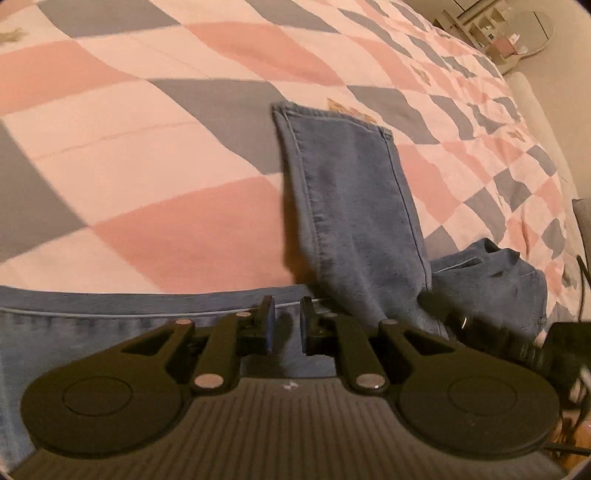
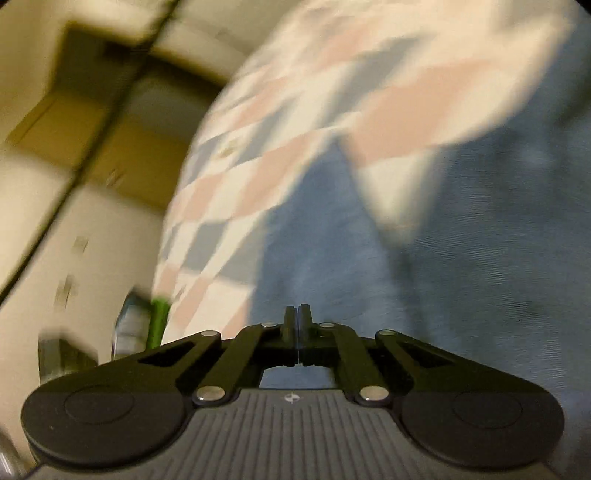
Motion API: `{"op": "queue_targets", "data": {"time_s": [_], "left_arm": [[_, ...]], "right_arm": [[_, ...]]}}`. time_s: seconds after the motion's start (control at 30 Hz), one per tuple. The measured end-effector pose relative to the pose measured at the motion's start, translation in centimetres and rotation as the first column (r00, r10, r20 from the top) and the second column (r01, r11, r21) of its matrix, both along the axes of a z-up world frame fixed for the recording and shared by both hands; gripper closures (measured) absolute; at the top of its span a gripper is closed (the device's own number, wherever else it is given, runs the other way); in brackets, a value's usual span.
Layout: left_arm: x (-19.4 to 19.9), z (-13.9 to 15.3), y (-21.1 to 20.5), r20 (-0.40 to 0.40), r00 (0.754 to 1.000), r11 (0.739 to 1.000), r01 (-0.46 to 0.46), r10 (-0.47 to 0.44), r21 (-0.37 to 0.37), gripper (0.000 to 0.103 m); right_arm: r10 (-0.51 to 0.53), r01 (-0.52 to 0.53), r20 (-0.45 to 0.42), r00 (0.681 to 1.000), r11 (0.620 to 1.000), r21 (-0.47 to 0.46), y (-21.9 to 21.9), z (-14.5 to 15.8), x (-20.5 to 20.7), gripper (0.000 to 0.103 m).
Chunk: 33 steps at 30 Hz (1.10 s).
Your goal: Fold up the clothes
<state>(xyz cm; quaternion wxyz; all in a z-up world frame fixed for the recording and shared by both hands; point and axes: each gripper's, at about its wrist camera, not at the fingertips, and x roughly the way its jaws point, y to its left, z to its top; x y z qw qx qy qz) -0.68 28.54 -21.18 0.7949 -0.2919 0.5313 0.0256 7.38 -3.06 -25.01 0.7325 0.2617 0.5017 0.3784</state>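
Blue jeans lie on a bed with a pink, white and grey checked quilt (image 1: 147, 155). In the left wrist view one leg (image 1: 351, 206) runs away from me to its hem, the other leg (image 1: 110, 325) lies across the front, and the waist part (image 1: 498, 288) is bunched at the right. My left gripper (image 1: 288, 317) hovers over the front leg's edge with a small gap between its fingers and nothing in it. My right gripper (image 2: 297, 317) is shut with its fingers together above the blue denim (image 2: 424, 277). That view is blurred by motion, so I cannot tell whether cloth is pinched.
The quilt's edge (image 2: 184, 206) curves down the left of the right wrist view, with floor, a cardboard box (image 2: 122, 147) and a green-topped bottle (image 2: 155, 325) beyond it. A small round table (image 1: 517, 33) stands past the bed's far corner.
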Motion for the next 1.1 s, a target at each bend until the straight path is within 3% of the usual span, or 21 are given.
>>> {"op": "queue_targets", "data": {"time_s": [0.1,0.17,0.27,0.33,0.43,0.5,0.57,0.83,0.9,1.0,1.07,1.1], "left_arm": [[0.0,1.1,0.2,0.009,1.0,1.0,0.006,-0.006,0.018,0.091],[0.7,1.3,-0.4,0.019,0.999,0.999,0.03,-0.03,0.019,0.088],[2.8,0.8,-1.9,0.009,0.997,0.997,0.071,-0.071,0.008,0.088],[5.2,0.3,-3.1,-0.004,0.995,0.995,0.095,-0.095,-0.008,0.087],[9.1,0.0,-4.8,-0.016,0.991,0.991,0.134,-0.134,-0.016,0.076],[12.1,-0.1,-6.1,-0.026,0.985,0.985,0.171,-0.171,-0.006,0.075],[15.2,-0.4,-7.3,-0.052,0.979,0.98,0.197,-0.197,-0.001,0.074],[23.3,-3.3,-12.2,-0.194,0.952,0.961,0.259,-0.238,0.095,0.059],[23.8,-4.4,-12.9,-0.217,0.947,0.955,0.269,-0.238,0.127,0.062],[23.1,-4.5,-12.5,-0.18,0.958,0.958,0.251,-0.225,0.138,0.095],[21.8,-3.6,-11.2,-0.115,0.972,0.972,0.214,-0.203,0.095,0.096],[20.8,-2.7,-10.3,-0.07,0.98,0.978,0.193,-0.188,0.081,0.096]], "right_arm": [[0.109,-0.102,0.053,0.993,0.987,-0.125,1.9,1.1,-2.2,0.099],[0.046,-0.037,0.054,0.997,0.986,-0.161,0.6,1.5,-2.8,0.09],[-0.039,0.056,0.085,0.996,0.976,-0.21,-3.4,2.6,-3.2,0.067],[-0.033,0.055,0.092,0.995,0.966,-0.253,-5.9,2.8,-3.3,0.067],[-0.031,0.042,0.046,0.998,0.965,-0.258,-9.6,1.9,-3.9,0.065],[-0.033,0.039,0.03,0.999,0.969,-0.242,-10.7,1.2,-4.6,0.061],[-0.03,0.035,0.024,0.999,0.974,-0.224,-10.7,0.6,-5.2,0.055],[-0.037,0.039,0.014,0.999,0.978,-0.205,-10.1,-0.8,-7.2,0.054],[-0.046,0.049,0.02,0.999,0.978,-0.203,-10.3,-0.9,-7.3,0.054],[-0.032,0.041,0.046,0.998,0.976,-0.215,-10.2,-0.8,-7.2,0.054],[0.011,0.008,0.075,0.997,0.969,-0.245,-9.7,-0.8,-7.2,0.06],[0.037,-0.012,0.09,0.995,0.964,-0.265,-9.4,-0.8,-7.2,0.069]]}}
